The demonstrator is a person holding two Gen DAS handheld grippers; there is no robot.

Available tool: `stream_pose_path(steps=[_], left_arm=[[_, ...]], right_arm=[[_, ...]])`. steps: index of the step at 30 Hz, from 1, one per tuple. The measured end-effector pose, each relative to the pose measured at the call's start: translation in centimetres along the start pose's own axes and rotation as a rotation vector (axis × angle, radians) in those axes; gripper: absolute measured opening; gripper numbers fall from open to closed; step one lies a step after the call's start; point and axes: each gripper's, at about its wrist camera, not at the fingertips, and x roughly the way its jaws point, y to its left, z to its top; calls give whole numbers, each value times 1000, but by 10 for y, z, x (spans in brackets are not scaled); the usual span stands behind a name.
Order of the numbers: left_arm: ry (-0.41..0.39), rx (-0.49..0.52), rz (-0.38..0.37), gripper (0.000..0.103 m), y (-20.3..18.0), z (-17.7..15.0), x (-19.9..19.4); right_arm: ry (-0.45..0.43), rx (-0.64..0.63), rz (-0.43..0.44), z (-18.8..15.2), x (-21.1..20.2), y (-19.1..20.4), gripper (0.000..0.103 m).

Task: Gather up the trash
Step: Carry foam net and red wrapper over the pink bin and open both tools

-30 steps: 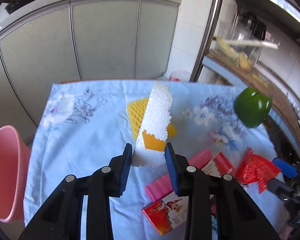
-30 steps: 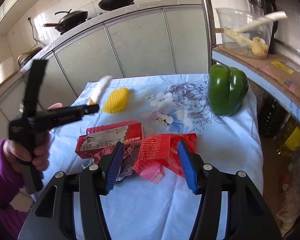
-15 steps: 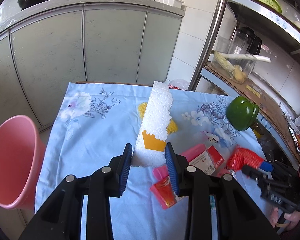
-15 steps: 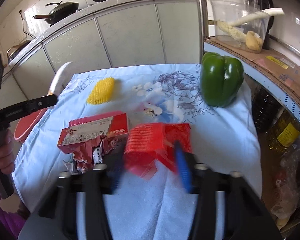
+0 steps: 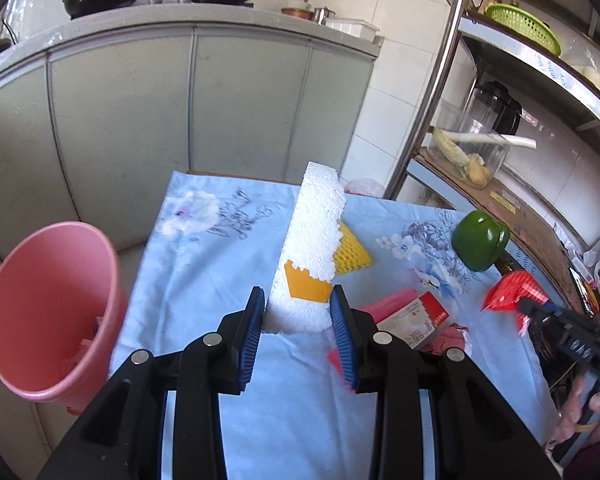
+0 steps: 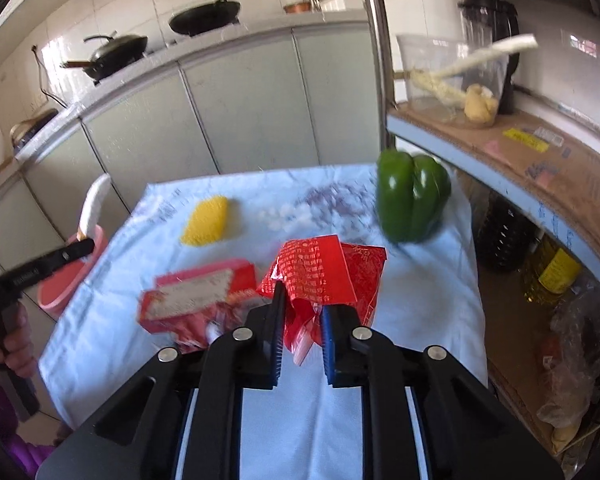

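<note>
My left gripper [image 5: 298, 312] is shut on a white foam strip [image 5: 312, 248] with an orange patch, held above the blue floral tablecloth [image 5: 204, 264]. A pink bin [image 5: 48, 312] stands off the table's left edge, below and left of the foam. My right gripper [image 6: 302, 314] is shut on a red crumpled wrapper [image 6: 328, 276], lifted off the cloth; it also shows in the left wrist view [image 5: 514, 294]. A red-and-white box [image 6: 198, 294] and pink crumpled trash [image 5: 452, 338] lie on the cloth.
A green bell pepper [image 6: 414, 196] and a yellow foam net [image 6: 206, 220] sit on the far part of the cloth. A metal shelf post [image 6: 378, 60] and shelf with jars stand at the right. Grey cabinets with pans are behind the table.
My left gripper rose and drew back left with the foam strip, bringing the pink bin closer. My right gripper closed on the red wrapper and lifted it.
</note>
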Motion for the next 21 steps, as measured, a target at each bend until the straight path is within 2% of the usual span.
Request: stream_pose_path(steps=[6,12,18,21], left_arm=[[-48,-30,60,33,29,-7,-27],[-83,-86,171,33,77,-19,-51],[-83,-189,283,33,136,-33,-66],[-77,-222,313,33,156,-38,-69]], right_arm=[[-14,-54,110,20,-3,39,16],[23,-163,252,36,18,106,16],[65,-257,383,47,44,183,16],[99,-294,436,48,59,219,16]])
